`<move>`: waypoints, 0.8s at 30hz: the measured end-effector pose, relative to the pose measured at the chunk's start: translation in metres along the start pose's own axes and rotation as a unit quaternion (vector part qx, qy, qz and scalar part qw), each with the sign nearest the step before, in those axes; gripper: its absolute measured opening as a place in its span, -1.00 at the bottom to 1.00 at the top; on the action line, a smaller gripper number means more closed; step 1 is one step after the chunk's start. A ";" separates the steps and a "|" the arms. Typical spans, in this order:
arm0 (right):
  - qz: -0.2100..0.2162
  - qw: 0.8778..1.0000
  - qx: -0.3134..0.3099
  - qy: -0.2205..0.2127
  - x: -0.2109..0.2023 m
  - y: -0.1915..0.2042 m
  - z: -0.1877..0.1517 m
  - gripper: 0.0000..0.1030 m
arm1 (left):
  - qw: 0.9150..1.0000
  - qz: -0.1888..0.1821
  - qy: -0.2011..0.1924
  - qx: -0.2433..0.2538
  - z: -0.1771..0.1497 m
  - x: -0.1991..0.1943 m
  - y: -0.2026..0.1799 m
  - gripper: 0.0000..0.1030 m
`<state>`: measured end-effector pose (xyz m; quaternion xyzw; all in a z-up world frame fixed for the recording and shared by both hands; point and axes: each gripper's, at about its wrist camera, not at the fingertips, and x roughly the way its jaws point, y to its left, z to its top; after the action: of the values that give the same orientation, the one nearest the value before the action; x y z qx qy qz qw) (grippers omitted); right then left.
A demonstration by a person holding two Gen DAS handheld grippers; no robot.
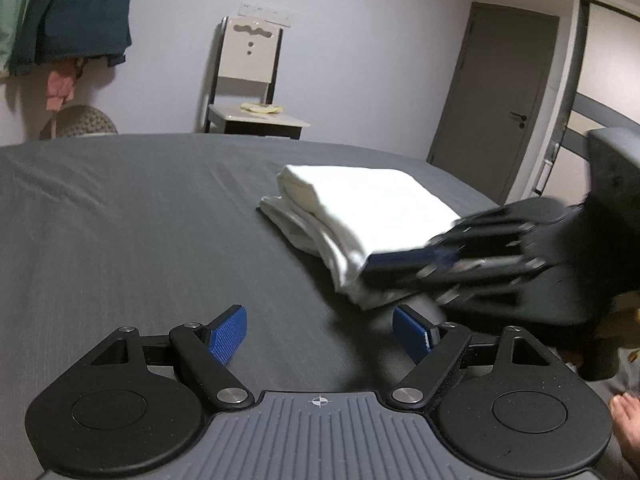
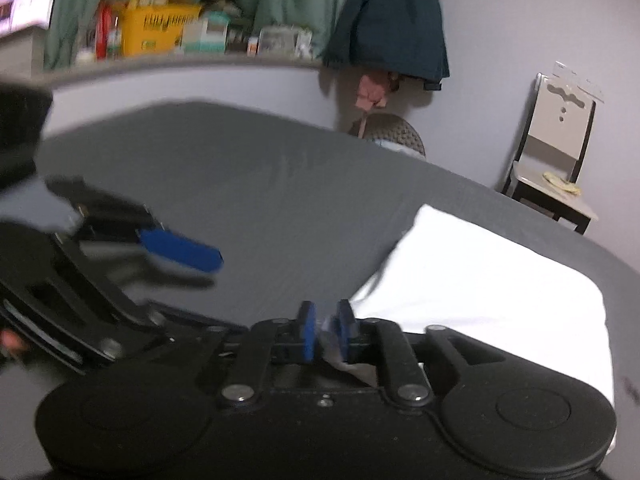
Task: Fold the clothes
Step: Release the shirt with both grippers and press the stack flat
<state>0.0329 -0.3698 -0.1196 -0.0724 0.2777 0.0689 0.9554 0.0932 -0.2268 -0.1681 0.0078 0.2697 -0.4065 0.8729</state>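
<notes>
A folded white garment (image 1: 360,208) lies on the dark grey bed sheet (image 1: 140,240); in the right wrist view it (image 2: 480,280) lies just ahead and to the right. My left gripper (image 1: 320,332) stands open over bare sheet, short of the garment's near corner, with nothing between its blue pads (image 1: 228,334). One of those pads (image 2: 180,248) shows blurred at the left of the right wrist view. My right gripper (image 2: 326,330) is at the garment's near right edge. Its pads stand a narrow gap apart, with a pale wisp of cloth loose in the gap. In the left wrist view the right gripper (image 1: 440,260) is blurred.
A chair (image 1: 248,80) with a yellow cloth on its seat stands beyond the bed, and a grey door (image 1: 496,100) is at the right. A dark coat (image 2: 392,20) hangs above a woven basket (image 2: 400,136). A cluttered shelf (image 2: 160,32) runs behind. A bare foot (image 1: 626,420) is at lower right.
</notes>
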 end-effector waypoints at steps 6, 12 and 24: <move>-0.045 0.996 0.074 -0.014 -0.012 -0.034 0.002 -0.56 | 1.000 0.006 0.003 -0.004 -0.002 -0.001 0.001 0.57; 0.035 0.993 0.114 0.015 0.017 -0.033 0.002 -0.50 | 1.000 -0.013 0.006 0.025 -0.005 -0.001 -0.008 0.57; -0.021 0.985 0.166 0.037 0.058 -0.064 0.032 -0.21 | 0.996 -0.045 0.011 0.081 -0.008 -0.007 -0.030 0.57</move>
<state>0.1091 -0.4214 -0.1179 0.0794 0.3185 -0.0010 0.9446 0.0640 -0.2400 -0.1650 0.0710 0.2452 -0.4654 0.8475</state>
